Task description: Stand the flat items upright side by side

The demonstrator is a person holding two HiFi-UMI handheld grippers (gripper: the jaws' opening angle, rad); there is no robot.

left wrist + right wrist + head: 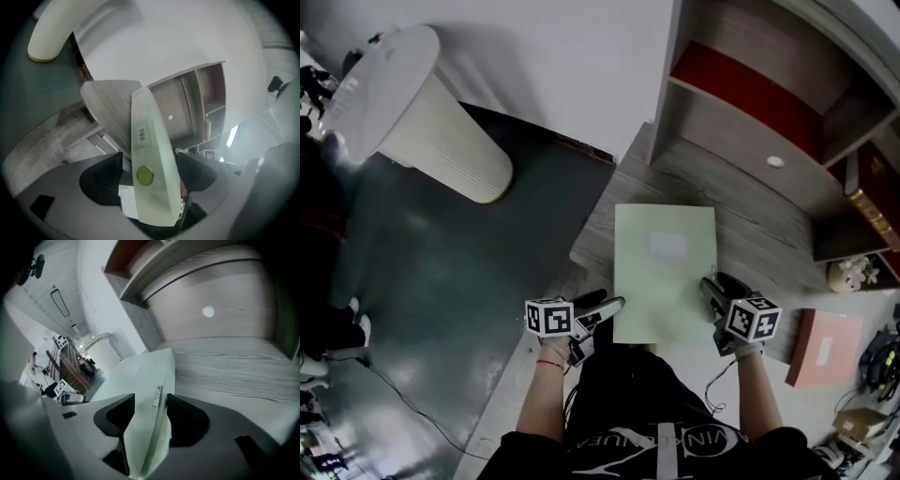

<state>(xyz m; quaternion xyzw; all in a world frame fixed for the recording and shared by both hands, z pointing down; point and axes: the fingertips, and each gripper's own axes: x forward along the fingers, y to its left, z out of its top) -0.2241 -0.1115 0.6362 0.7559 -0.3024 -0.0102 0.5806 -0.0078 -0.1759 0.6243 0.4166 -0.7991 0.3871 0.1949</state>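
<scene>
Pale-green folder (664, 272) lies on wood-grain bench (750, 225), long axis bottom-to-top of frame. Left hand-held gripper (614, 307) straddles its lower-left corner, jaws apart; right hand-held gripper (709, 289) pinches lower-right corner.

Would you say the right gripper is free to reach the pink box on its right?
Probably not yet: the right gripper has its jaws closed on the pale green folder. The path to the pink box looks clear, once the folder is released.

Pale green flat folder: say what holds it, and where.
Right gripper seems clamped on the folder at its near right edge; left gripper straddles its near left corner, jaws open.
</scene>
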